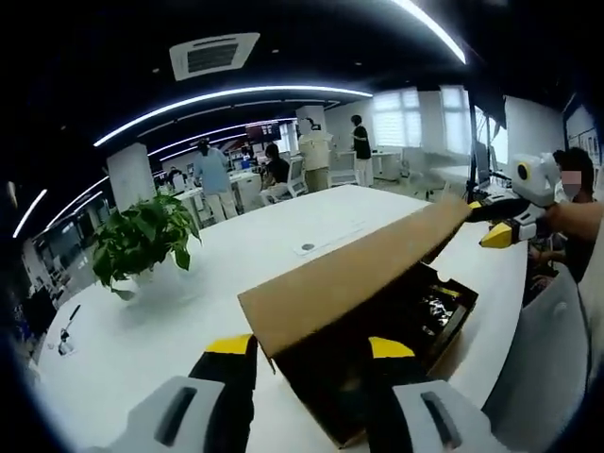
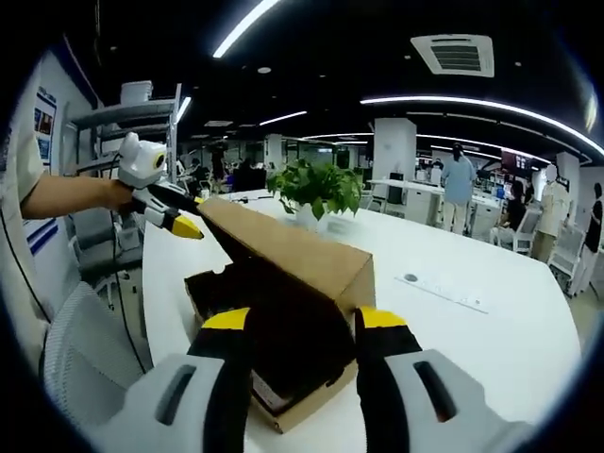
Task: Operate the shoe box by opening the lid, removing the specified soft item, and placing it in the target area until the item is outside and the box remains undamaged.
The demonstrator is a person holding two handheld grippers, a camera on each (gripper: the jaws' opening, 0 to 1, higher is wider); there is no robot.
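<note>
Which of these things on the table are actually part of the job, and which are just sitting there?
Part of the job:
- shoe box, cardboard
- its lid, lifted, one end gripped by the other gripper
- dark contents inside, too dim to identify
- left gripper
- right gripper

Just sitting there:
- potted plant
- white table
- small round disc

Each view looks close along its own tool at opposite ends of the open box on the white counter, facing one another, so both share the box, counter, plant and the other tool.
</note>
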